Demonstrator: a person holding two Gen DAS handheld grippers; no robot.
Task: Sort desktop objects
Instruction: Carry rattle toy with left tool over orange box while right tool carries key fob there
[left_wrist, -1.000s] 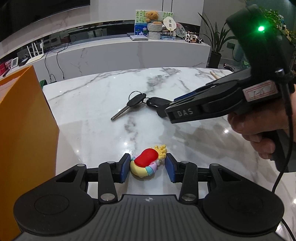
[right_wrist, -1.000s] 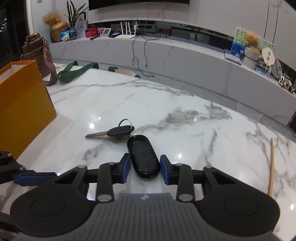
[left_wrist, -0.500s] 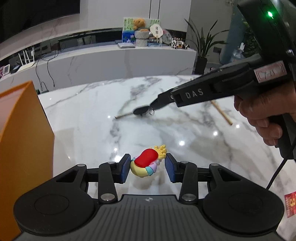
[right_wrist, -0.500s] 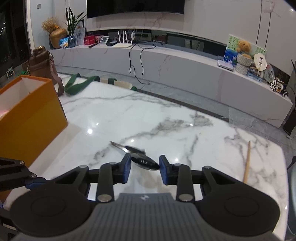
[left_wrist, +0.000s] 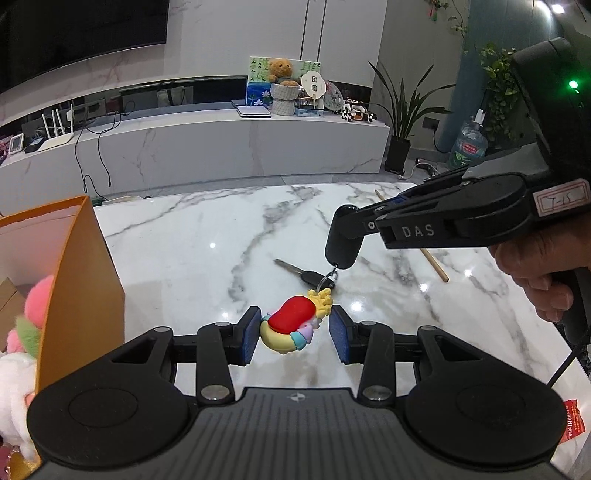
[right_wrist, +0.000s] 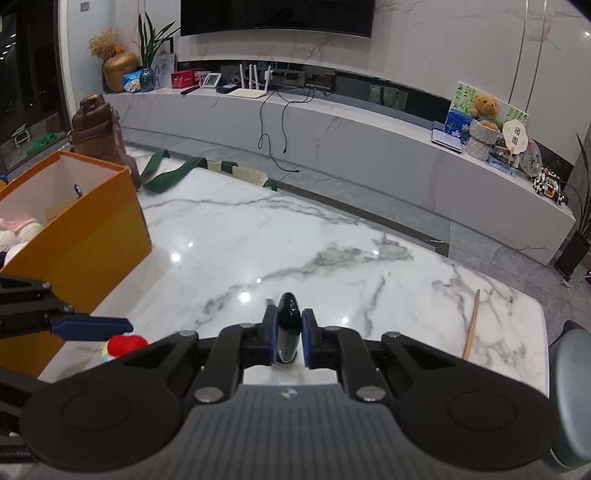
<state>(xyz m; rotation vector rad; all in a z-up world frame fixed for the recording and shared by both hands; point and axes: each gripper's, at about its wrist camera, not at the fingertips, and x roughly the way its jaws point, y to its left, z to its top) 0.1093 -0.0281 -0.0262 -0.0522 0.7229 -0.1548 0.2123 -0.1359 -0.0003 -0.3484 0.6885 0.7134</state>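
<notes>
Now, at the marble table (left_wrist: 207, 236), your two grippers as the cameras catch them:
Right gripper (right_wrist: 289, 336): clamped tight on the black fob (right_wrist: 288, 325), which stands on edge between your blue pads, lifted off the table.
Fob, from the left camera (left_wrist: 341, 243): hanging from the tip of your right gripper (left_wrist: 345, 230), above the table's middle.
Key (left_wrist: 304, 274): dangling from the fob by a ring (left_wrist: 328, 280); whether its blade touches the table you cannot tell.
Left gripper (left_wrist: 293, 334): jaws partly apart, one pad on each side of the toy (left_wrist: 291, 325); whether the pads press on it cannot be told.
Toy: red, yellow and pastel, at the table's near edge, just below the key.
Box (right_wrist: 77, 236): orange, open-topped, on the table's left end, plush things (left_wrist: 26, 332) inside.
Stick (right_wrist: 472, 325): wooden, lying on the table's right side, well apart from the fob.
Your right hand (left_wrist: 543, 269): wrapped round the gripper's handle.
</notes>
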